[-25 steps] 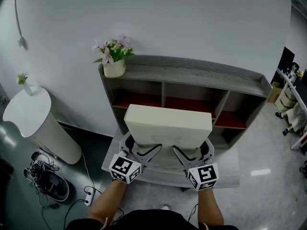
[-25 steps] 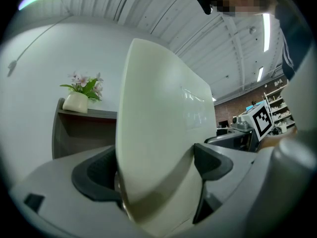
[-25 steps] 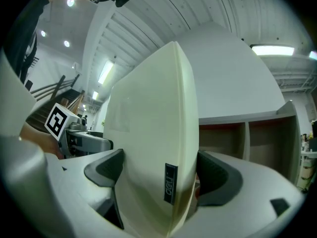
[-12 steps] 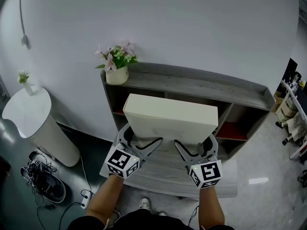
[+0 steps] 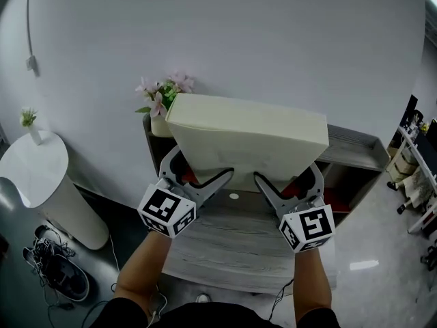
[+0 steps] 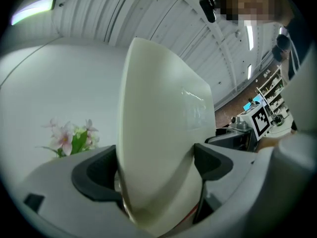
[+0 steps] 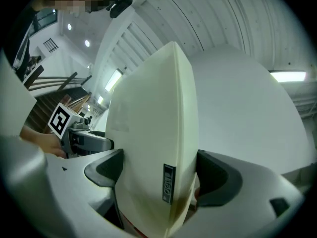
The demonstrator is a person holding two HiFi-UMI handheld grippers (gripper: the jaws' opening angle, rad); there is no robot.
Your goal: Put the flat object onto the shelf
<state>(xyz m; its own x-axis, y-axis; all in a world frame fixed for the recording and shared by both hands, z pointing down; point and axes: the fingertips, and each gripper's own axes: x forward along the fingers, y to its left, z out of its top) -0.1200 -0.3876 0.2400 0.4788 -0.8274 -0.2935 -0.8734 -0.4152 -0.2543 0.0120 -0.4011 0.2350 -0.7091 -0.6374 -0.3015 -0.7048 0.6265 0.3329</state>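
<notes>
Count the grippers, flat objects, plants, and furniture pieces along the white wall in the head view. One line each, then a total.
Grippers: 2 (left gripper, right gripper)
Flat cream object: 1
Plants: 2 (pink flowers, small plant)
Furniture: 3 (shelf, grey table, white stand)
Total: 8

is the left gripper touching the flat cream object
Touching. In the left gripper view, the left gripper has both jaws pressed against opposite faces of the flat cream object, no gap.

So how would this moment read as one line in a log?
left gripper: shut on cushion | right gripper: shut on cushion | cushion: held up before shelf, not yet placed
</notes>
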